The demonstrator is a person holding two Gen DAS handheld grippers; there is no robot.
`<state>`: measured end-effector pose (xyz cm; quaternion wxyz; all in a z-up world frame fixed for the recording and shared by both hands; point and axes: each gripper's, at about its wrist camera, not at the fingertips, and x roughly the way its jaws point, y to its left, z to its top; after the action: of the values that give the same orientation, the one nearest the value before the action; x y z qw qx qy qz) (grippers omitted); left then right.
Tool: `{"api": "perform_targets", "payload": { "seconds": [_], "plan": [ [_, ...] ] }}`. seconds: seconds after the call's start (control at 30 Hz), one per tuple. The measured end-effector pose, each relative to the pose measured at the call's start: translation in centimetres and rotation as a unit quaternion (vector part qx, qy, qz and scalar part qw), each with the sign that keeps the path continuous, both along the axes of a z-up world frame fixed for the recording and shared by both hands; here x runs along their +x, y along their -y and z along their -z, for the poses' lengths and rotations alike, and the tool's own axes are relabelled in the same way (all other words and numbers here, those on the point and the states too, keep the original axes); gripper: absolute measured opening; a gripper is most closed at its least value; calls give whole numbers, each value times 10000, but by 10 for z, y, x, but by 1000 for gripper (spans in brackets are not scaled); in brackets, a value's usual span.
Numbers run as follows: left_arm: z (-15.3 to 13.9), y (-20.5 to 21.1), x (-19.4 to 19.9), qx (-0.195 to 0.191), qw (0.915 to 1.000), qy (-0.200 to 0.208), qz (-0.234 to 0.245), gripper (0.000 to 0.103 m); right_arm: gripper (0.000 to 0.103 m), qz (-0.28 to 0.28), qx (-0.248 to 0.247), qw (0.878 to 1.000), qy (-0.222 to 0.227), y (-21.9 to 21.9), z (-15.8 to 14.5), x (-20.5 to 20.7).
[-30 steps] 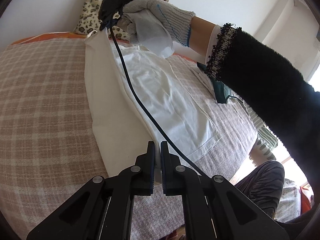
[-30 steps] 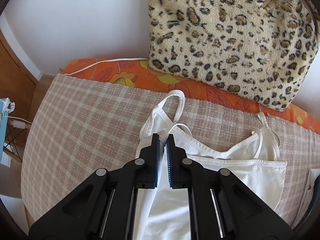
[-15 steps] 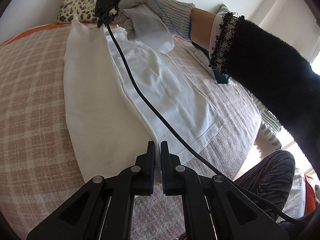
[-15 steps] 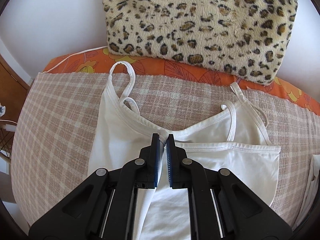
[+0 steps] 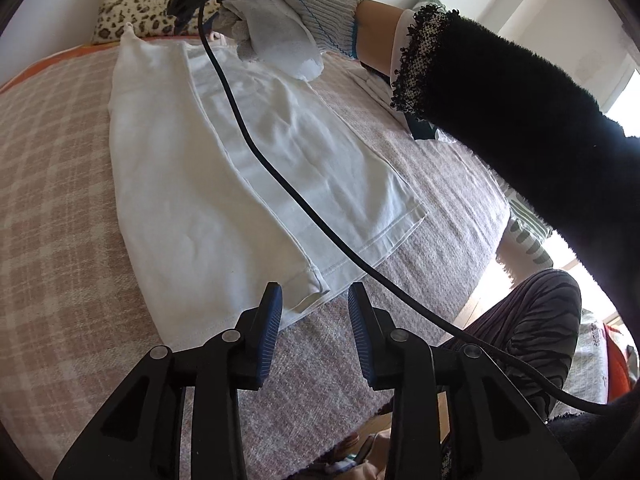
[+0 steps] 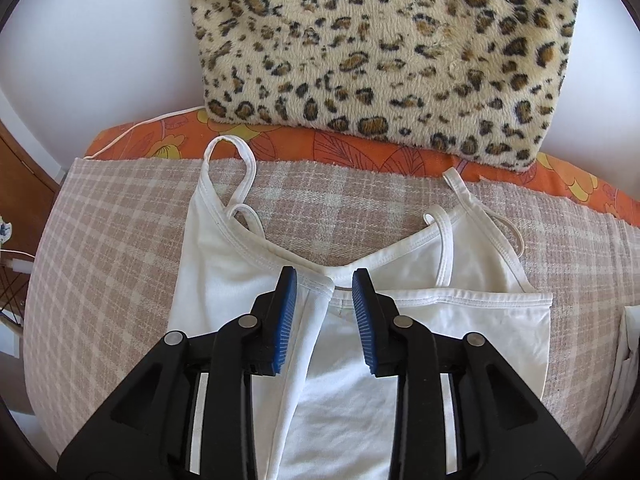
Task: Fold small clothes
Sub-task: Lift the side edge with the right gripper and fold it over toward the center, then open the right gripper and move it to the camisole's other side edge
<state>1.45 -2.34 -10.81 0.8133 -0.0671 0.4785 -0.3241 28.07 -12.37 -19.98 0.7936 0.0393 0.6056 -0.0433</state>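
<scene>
The white camisole [image 6: 452, 320] lies flat on the plaid bed cover [image 6: 120, 248], straps toward the leopard-print pillow [image 6: 384, 60], with one side panel now folded in over the camisole's middle. A second ago both hand-held grippers pinched that folded edge; now the left hand-held gripper [image 5: 316, 312] at the camisole's hem corner and the right hand-held gripper [image 6: 324, 300] at its neckline are opening, cloth between the jaws but released. That lengthwise fold looks laid; the opposite side probably comes next.
</scene>
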Motion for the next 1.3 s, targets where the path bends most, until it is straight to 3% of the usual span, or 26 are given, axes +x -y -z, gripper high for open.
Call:
{"api": "perform_targets", "payload": {
  "seconds": [0.07,0.3,0.5,0.77,1.0,1.3],
  "plan": [
    [-6,-7,-3,-87,9999,62,-76,32,46,29,20,9999,132,6,-14,-6],
    [-23,-21,-11,31,9964,728,-421,32,47,144,266,9975,645,37,-79,-48],
    [-25,-20,-11,-64,9933,871,-756,32,60,220,374,9950,904,60,-118,-108],
    [-27,18,-14,68,9941,935,-548,34,71,413,396,9907,1236,95,-158,-188],
    [-26,66,-11,14,9956,928,-144,42,79,682,491,9845,1536,130,-176,-242],
    [-9,131,-3,190,9950,863,472,43,79,926,672,9810,1569,173,-163,-275]
  ]
}}
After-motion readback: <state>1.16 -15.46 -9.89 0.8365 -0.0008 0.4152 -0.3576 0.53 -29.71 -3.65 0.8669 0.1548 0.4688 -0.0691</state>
